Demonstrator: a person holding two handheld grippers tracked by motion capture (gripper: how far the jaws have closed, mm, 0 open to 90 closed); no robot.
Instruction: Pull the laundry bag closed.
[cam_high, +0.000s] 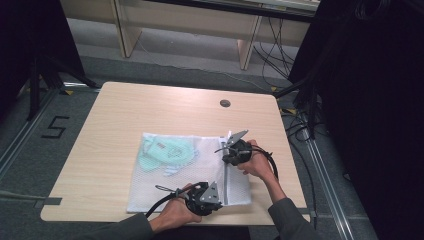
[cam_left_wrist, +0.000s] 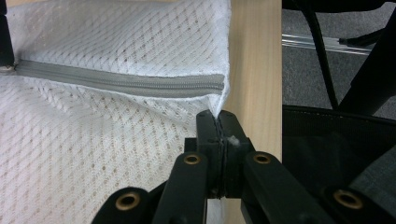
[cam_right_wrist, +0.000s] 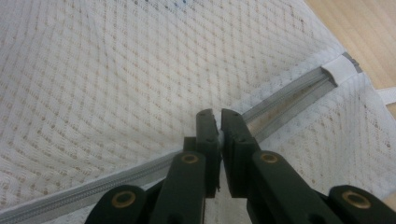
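Pinching the mesh bag (cam_high: 175, 170) corner, left gripper (cam_left_wrist: 218, 122) is clenched. Right gripper (cam_right_wrist: 215, 120) grips at zipper (cam_right_wrist: 140, 175). High view shows green cloth (cam_high: 165, 152) inside.

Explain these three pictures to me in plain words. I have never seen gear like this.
A person sits at a wooden table and holds a hand-held tool with two black jaws in each hand. One picture looks down from above; the other two come from small cameras riding on each tool, looking along its jaws.

On the table lies a white mesh laundry bag with a grey zipper and a pale green garment inside.

The left gripper is shut on the bag's corner by the closed end of the zipper. The right gripper is closed at the zipper further along, where it looks partly open; whether it pinches the slider I cannot tell.
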